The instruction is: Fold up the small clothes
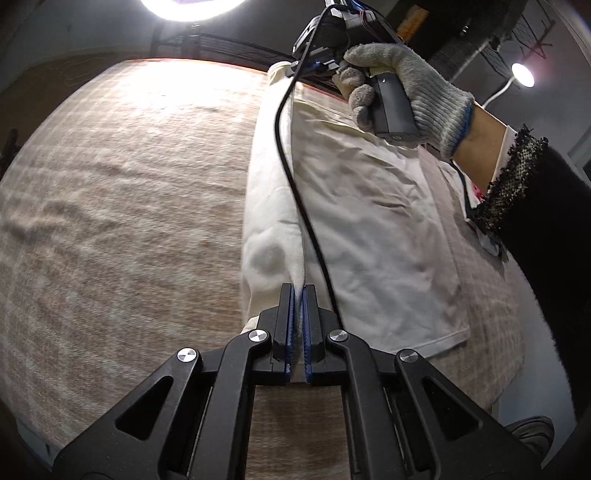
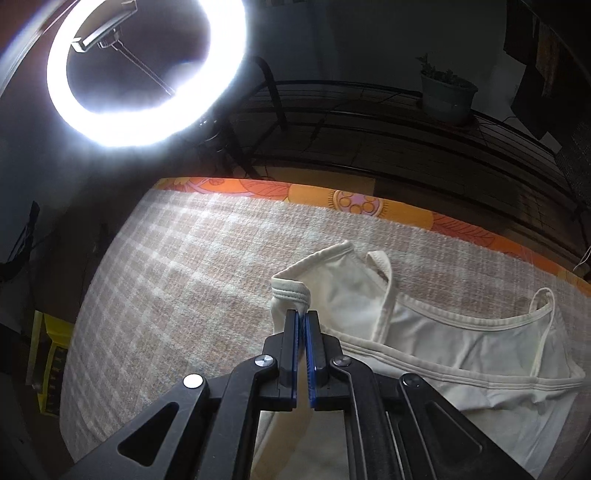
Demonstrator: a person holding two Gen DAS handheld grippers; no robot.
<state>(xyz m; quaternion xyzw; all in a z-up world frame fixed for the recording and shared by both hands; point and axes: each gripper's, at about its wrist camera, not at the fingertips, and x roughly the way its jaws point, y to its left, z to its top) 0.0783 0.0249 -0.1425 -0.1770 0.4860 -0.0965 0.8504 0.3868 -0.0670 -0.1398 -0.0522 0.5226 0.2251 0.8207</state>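
A small white tank top lies on a beige checked cloth. My left gripper is shut on the garment's left edge near the hem, lifting a long fold of it. My right gripper is shut on the top's shoulder strap at the far end, raised off the cloth. The neckline and another strap lie flat to the right. In the left wrist view the right tool shows at the far end, held by a gloved hand.
An orange patterned edge borders the far side of the beige cloth. A bright ring light stands beyond it, with a dark rack and a potted plant. A black cable hangs over the garment.
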